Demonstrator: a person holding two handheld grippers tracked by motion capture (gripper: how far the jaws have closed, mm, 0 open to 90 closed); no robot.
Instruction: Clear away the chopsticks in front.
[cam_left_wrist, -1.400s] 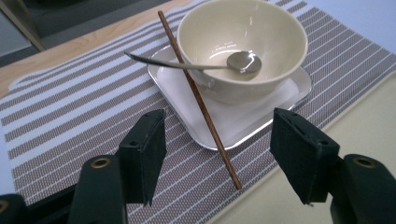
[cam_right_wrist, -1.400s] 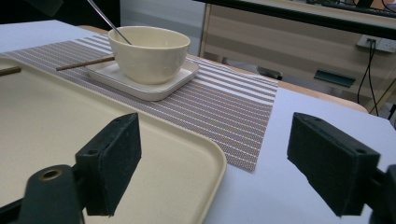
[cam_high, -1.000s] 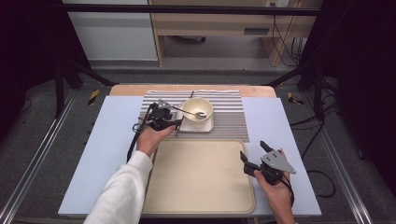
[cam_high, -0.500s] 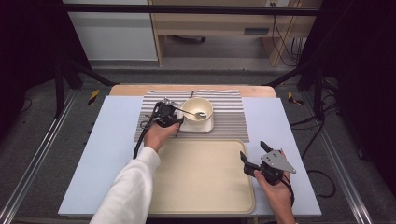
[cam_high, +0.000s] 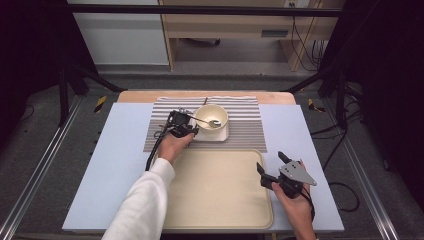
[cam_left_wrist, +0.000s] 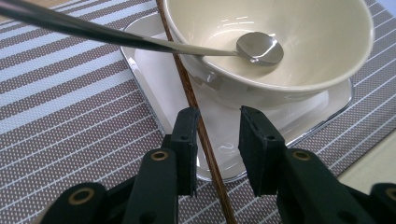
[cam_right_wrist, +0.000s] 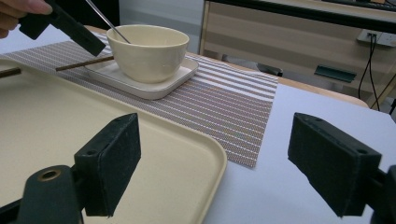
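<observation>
The left gripper (cam_left_wrist: 215, 140) is held low over the striped placemat (cam_high: 250, 131), its jaws just narrowed around a brown chopstick (cam_left_wrist: 201, 135) lying beside the small plate (cam_left_wrist: 299, 116) under the bowl (cam_high: 211, 117); contact cannot be told. The right gripper (cam_high: 271, 165) is held wide open and empty at the tray (cam_high: 220, 200)'s right edge.

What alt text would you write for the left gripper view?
The left gripper, its black jaws just closing, straddles a brown chopstick lying over a small white plate. A cream bowl holding a spoon sits there, on a striped placemat.
</observation>
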